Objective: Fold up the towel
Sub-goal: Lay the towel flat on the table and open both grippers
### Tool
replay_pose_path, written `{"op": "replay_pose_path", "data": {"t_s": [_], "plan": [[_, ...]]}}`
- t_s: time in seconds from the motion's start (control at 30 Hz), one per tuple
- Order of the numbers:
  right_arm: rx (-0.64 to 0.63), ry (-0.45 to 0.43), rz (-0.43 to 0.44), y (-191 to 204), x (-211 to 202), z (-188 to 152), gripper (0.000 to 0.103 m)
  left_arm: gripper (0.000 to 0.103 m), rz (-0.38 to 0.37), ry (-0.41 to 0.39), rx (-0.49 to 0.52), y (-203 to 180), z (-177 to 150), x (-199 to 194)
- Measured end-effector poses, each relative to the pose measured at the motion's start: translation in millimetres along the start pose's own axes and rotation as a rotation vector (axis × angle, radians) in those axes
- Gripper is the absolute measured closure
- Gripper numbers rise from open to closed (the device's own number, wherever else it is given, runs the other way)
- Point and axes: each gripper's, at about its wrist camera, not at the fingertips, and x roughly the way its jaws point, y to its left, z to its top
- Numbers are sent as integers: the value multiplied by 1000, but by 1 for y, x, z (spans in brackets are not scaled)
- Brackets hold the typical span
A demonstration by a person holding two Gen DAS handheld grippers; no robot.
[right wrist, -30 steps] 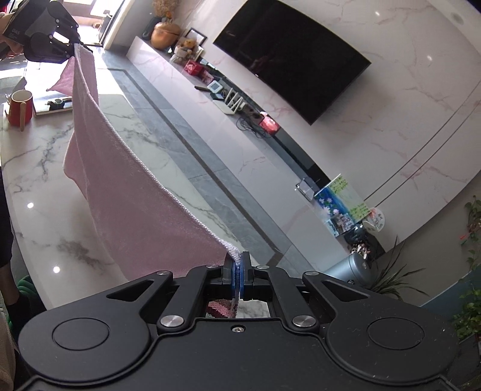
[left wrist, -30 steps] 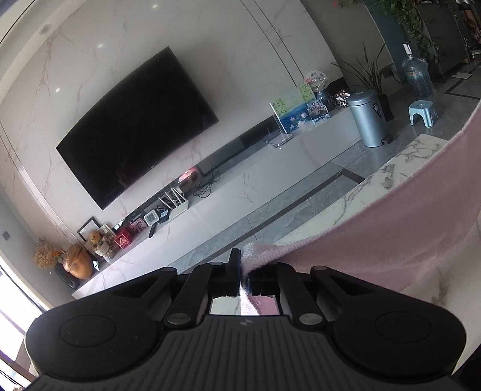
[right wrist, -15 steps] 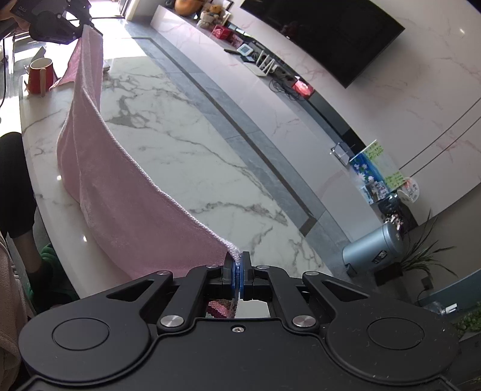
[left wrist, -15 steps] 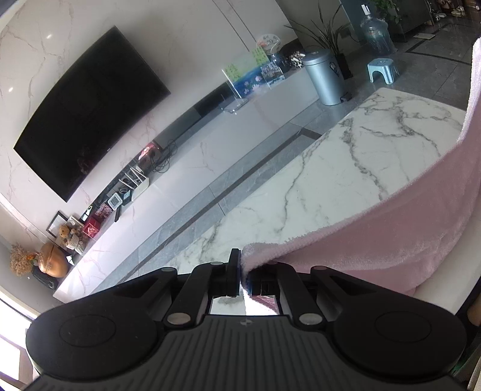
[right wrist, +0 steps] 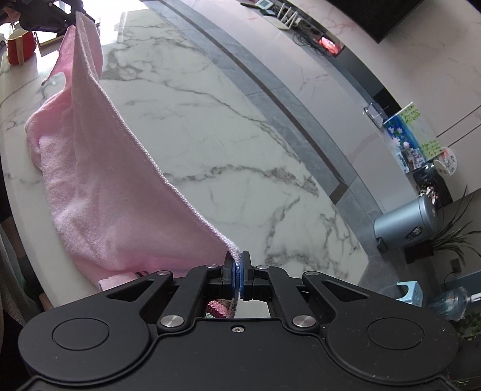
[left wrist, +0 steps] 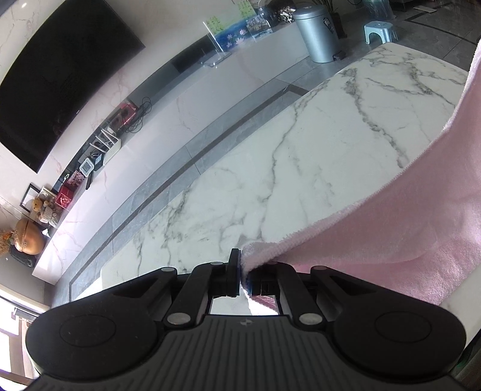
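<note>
A pink towel (right wrist: 99,192) hangs stretched between my two grippers over a white marble table (right wrist: 240,144). Its lower part lies bunched on the tabletop near the front edge. My right gripper (right wrist: 238,264) is shut on one top corner. My left gripper (left wrist: 243,270) is shut on the other corner, and the cloth (left wrist: 405,234) runs off to the right from it. In the right wrist view the left gripper (right wrist: 64,18) shows at the far top left, pinching the towel's far end.
A red mug (right wrist: 18,49) stands at the table's far left end. Beyond the table are a grey floor strip, a long white TV bench (left wrist: 168,120) with small items, a black TV (left wrist: 60,72), a silver bin (right wrist: 405,222) and a small blue stool (left wrist: 380,31).
Both grippers have come down toward the table with the towel still pinched. More of the towel now rests on the marble, and the tabletop fills both views.
</note>
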Motion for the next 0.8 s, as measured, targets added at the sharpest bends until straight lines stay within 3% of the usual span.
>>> {"op": "replay_pose_path", "data": {"t_s": [0.43,0.53,0.63,0.67,0.73,0.8], "plan": [[74,119,8,-20,119,35,102,95,-11,144,-195,18,9,104],[118,146,-15,-26,138,38,99,85,8,197,-230,20,9,122],[177,170,-7,-35,149,37,82,78,27,228,-234,22,4,131],[202,179,3,-38,151,36,70,78,25,236,-227,23,2,132],[249,192,1,-46,152,32,68,75,25,251,-220,26,-4,134],[295,201,-9,-56,151,26,68,65,35,265,-225,33,-11,135]]}}
